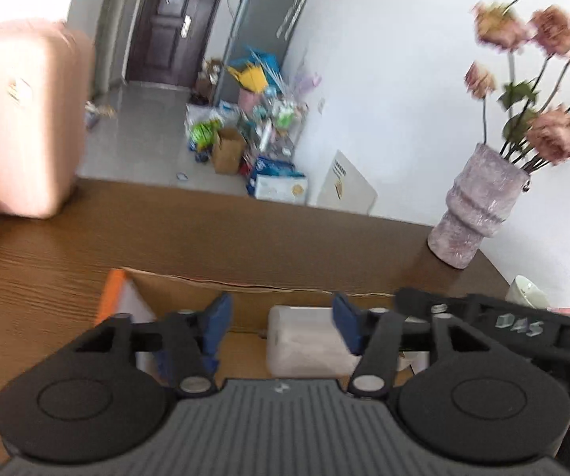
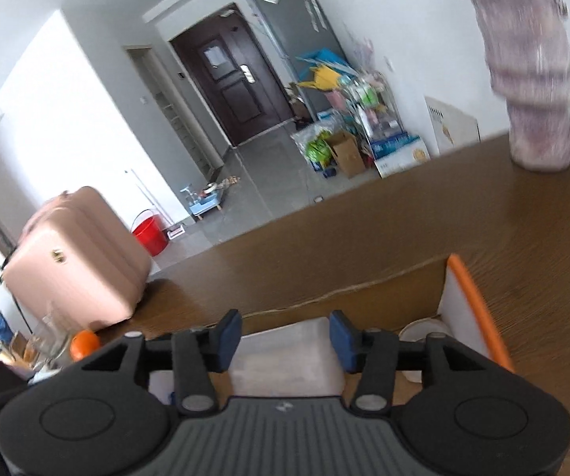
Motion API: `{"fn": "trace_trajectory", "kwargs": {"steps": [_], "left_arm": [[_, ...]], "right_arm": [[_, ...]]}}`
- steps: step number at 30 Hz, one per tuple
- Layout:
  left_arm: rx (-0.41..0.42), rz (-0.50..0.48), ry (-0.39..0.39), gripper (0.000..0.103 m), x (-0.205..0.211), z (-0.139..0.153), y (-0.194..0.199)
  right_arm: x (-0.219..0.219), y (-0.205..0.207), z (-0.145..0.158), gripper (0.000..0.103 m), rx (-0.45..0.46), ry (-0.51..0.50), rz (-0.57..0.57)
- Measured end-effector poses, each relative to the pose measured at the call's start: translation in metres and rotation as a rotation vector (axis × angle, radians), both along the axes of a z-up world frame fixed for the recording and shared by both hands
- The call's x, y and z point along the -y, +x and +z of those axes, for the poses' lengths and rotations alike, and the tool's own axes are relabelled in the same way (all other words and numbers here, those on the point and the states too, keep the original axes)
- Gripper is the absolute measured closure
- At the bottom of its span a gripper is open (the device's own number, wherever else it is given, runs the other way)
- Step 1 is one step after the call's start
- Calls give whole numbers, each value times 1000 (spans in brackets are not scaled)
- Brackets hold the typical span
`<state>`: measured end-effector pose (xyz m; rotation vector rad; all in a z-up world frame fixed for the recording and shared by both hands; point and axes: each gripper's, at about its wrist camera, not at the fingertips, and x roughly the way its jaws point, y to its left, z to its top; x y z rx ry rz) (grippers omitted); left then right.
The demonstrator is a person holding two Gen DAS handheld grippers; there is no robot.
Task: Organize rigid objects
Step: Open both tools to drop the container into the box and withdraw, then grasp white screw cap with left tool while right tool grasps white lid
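A translucent white plastic container (image 1: 305, 337) lies inside an open cardboard box (image 1: 245, 293) that sits on a brown wood-grain table (image 1: 205, 230). The box carries an orange-edged flap (image 1: 109, 293) on one end, and a round white item (image 2: 423, 329), too blurred to identify, rests in the box near that flap in the right wrist view. The left gripper (image 1: 283, 319) hovers over the box with its blue-padded fingers (image 1: 219, 317) spread wide apart, one on each side of the container, with no contact visible. The right gripper (image 2: 285, 335) is positioned above the same container, its jaws likewise spread and holding nothing. In the left wrist view, part of the right gripper appears at the right edge, just beside the box. An orange fruit (image 2: 84, 344) rests on the table near a pink suitcase (image 2: 79, 261), well apart from the box. A mauve ribbed vase (image 1: 479, 206) with pink flowers (image 1: 554, 135) stands on the far corner of the table.
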<state>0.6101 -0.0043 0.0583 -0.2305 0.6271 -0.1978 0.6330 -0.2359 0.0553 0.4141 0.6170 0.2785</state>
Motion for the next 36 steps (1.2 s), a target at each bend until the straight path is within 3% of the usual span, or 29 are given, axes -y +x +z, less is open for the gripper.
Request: {"fn": "trace_trajectory", "kwargs": {"steps": [2,5,9,13,17,27,32,36], "left_arm": [[17,-7,27,39,-5,16,-30],[75,-17,88,30,-13,41,-85],[189,-16,182,3,-23,63,-160],[229,-19,284,2,-24,67,-224],[249,-11,295,0,-25,71,-275],[281,19,302,0,-20,62,-367],[363,138,232,0,-27,28,-432],[395,294,198,0,-33,-6,-484]], "right_arm": [[5,-29,23,42,40,-34,16],[15,-82,55,27,116,-99,55],[29,-158,84,12,217,-199,81],[51,-218,97,10,242,-235,62],[68,-268,100,8,262,-238,42],[78,-362,74,4,320,-281,31],[83,-422,37,3,383,-319,-3],[82,-479,-1,3,422,-341,-17]]}}
